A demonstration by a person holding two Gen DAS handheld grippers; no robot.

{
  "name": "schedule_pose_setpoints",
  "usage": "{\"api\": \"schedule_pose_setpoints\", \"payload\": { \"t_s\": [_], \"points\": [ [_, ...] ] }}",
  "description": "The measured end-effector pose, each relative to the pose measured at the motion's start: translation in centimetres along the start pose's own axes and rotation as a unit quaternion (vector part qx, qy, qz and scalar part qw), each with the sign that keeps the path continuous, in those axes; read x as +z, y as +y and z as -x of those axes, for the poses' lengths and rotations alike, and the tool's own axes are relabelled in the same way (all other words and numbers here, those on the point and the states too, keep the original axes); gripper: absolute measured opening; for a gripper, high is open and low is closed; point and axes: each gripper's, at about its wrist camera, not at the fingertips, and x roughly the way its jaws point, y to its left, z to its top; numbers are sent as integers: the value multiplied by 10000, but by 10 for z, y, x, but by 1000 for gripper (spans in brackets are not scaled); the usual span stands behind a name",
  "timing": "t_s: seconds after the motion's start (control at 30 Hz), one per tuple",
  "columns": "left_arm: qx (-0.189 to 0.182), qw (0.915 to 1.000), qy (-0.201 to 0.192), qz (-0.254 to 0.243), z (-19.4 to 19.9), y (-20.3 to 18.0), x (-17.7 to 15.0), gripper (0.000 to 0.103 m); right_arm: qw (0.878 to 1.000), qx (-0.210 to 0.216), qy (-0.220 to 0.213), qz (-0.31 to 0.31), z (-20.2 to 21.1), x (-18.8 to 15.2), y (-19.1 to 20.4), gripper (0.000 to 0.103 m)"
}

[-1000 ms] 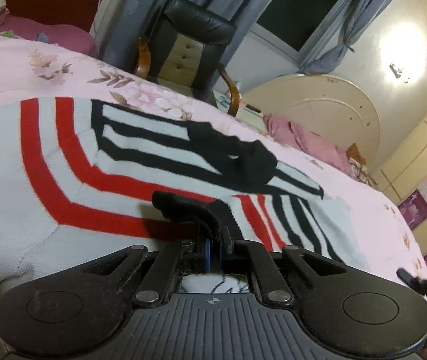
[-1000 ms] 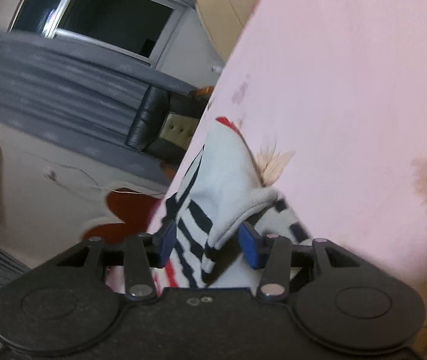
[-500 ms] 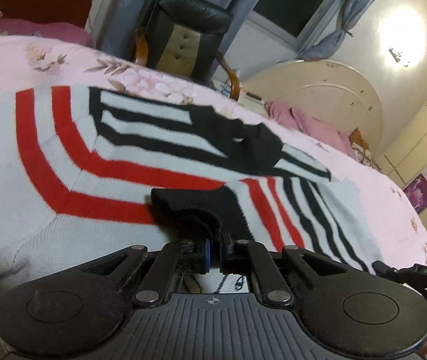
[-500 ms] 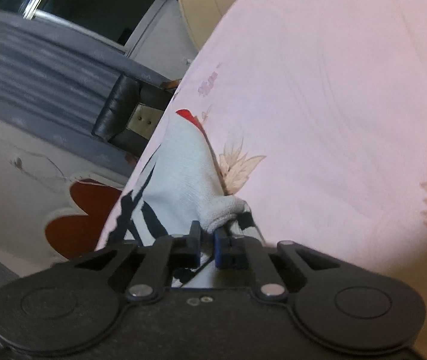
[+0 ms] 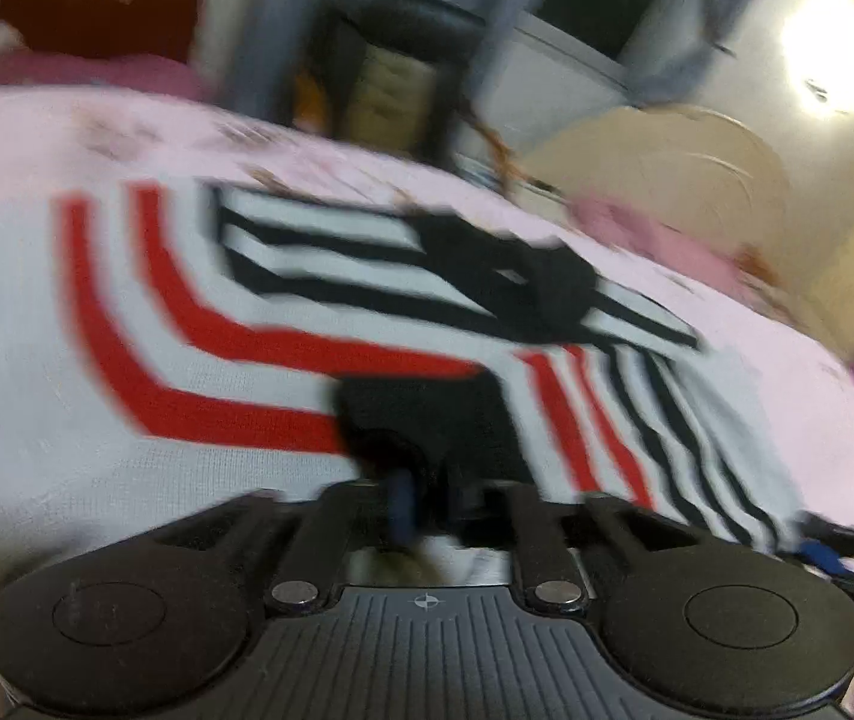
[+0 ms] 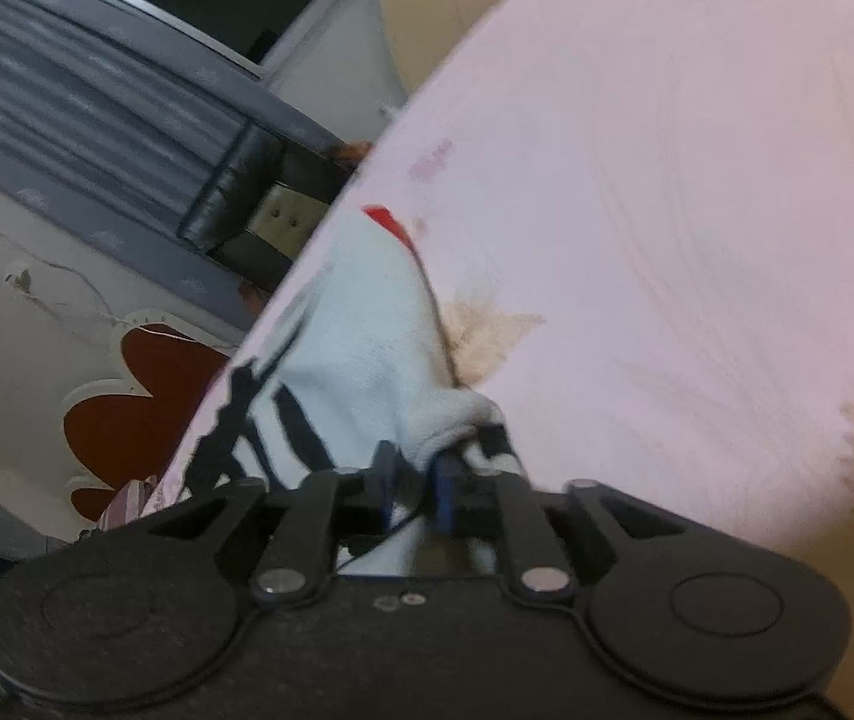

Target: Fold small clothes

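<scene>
Sweater: a small white knit with red and black stripes, spread flat on the pink floral bedsheet, long axis running left to right in the left wrist view.
Black cuff: lies just ahead of the left gripper.
Left jaws: have just been opening; blurred, but the blue pads look parted, cuff apparently let go.
White hem corner: bunched between the right gripper pads.
Right jaws: just eased apart slightly; whether they grip the corner, I cannot tell.
Nearer hand: right, for the next fold.
</scene>
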Motion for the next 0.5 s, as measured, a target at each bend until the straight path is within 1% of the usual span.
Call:
{"api": "schedule_pose_setpoints", "payload": {
  "t_s": [0.03,0.07,0.1,0.13,0.17,0.2,0.27,0.3,0.33,0.37,0.4,0.43,0.5],
  "points": [
    [312,9988,-359,-112,14,-3,-2,58,9999,19,-72,149,7,0,6,21],
    [491,9958,-716,-301,28,-9,-3,67,9995,32,-124,282,11,1,10,21],
    [513,9942,-832,-452,34,-16,-3,67,9987,39,-188,464,16,1,15,21],
    [421,9940,-872,-515,35,-22,-2,67,9978,20,-223,625,18,0,19,21],
    [117,9945,-849,-609,33,-32,-2,67,9965,-31,-209,807,16,-1,24,21],
    [-137,9944,-730,-758,26,-43,-3,67,9945,-143,-167,1024,12,-2,30,21],
    [-321,9920,-495,-1112,6,-66,-8,67,9898,-333,-128,1378,3,-6,41,21],
    [-322,9909,-325,-1267,-7,-76,-12,67,9876,-392,-100,1518,1,-8,48,21],
    [-232,9905,-74,-1351,-22,-81,-16,67,9855,-427,-59,1642,1,-10,55,21],
    [-115,9900,42,-1405,-32,-83,-21,67,9830,-439,-44,1782,3,-13,62,21],
    [-73,9868,-138,-1610,-35,-85,-27,71,9795,-474,-73,1955,7,-15,70,21],
    [-24,9842,-178,-1764,-37,-88,-31,73,9747,-452,-148,2183,14,-19,78,22],
    [-26,9831,-215,-1819,-36,-88,-33,74,9634,-459,-327,2620,19,-24,87,22]
  ]
}}
